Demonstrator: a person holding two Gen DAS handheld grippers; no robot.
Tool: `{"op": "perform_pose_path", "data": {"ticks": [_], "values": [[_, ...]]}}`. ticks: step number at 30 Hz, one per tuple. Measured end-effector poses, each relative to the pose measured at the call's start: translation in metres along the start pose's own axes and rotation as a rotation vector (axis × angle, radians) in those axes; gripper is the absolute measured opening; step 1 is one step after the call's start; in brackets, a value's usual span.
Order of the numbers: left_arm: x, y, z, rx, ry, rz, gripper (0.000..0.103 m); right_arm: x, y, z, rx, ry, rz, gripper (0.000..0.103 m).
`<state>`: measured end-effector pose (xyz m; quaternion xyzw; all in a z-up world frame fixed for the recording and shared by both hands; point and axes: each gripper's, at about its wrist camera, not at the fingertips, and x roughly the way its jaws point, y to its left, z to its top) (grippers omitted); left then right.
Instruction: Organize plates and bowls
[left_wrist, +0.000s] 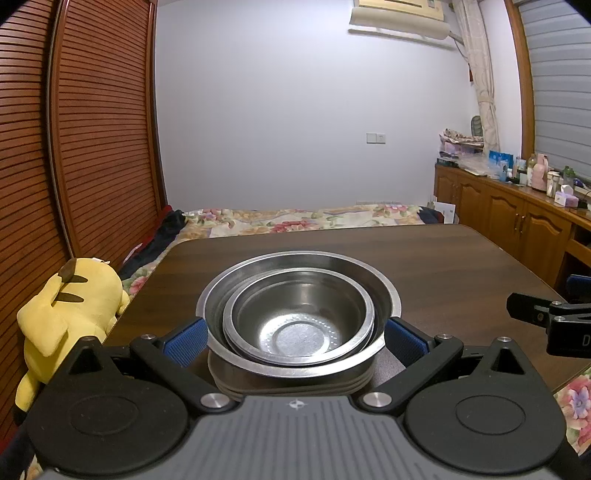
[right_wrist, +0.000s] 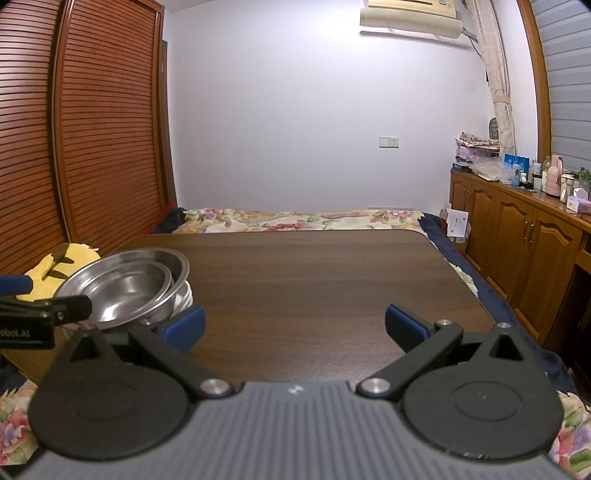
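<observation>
My left fingers (left_wrist: 183, 341) are spread wide on either side of the stacked metalware, their blue pads flanking the large steel bowl (left_wrist: 376, 291) without clearly pressing it; whether the pads touch its wall I cannot tell. Between those fingers, the small steel bowl (left_wrist: 299, 317) sits nested inside the large one, pushed toward my near-left side. Under both bowls lies a stack of plates (left_wrist: 295, 386), whose layered rims show just ahead of my left gripper (left_wrist: 295, 341). The whole stack rests on the dark wood tabletop (left_wrist: 443, 258), near its edge closest to me.

My right fingers (right_wrist: 404, 325) are also parted and hold nothing; only bare tabletop lies between them. From my right gripper (right_wrist: 295, 325), the bowls and plates stand off to the left, just beyond my left-side finger, with part of the left gripper reaching in front of them.

Left of my left fingers, beyond the tabletop's edge, a yellow plush toy (left_wrist: 70, 306) lies on its side. Ahead of both pairs of fingers, past the far edge of the tabletop, is a bed with a floral cover (right_wrist: 295, 219).
</observation>
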<state>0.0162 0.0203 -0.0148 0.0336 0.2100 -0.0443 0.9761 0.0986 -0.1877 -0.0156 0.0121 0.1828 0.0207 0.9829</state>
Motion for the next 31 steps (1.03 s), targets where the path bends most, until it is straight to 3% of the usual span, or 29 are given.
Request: {"op": "perform_pose_path", "data": {"ticks": [31], "values": [[0.0017,0.0020,-0.0023,-0.003,0.002,0.002,0.103,0.0003,-0.0014,-0.0007,0.003,0.007,0.001,0.103]]}}
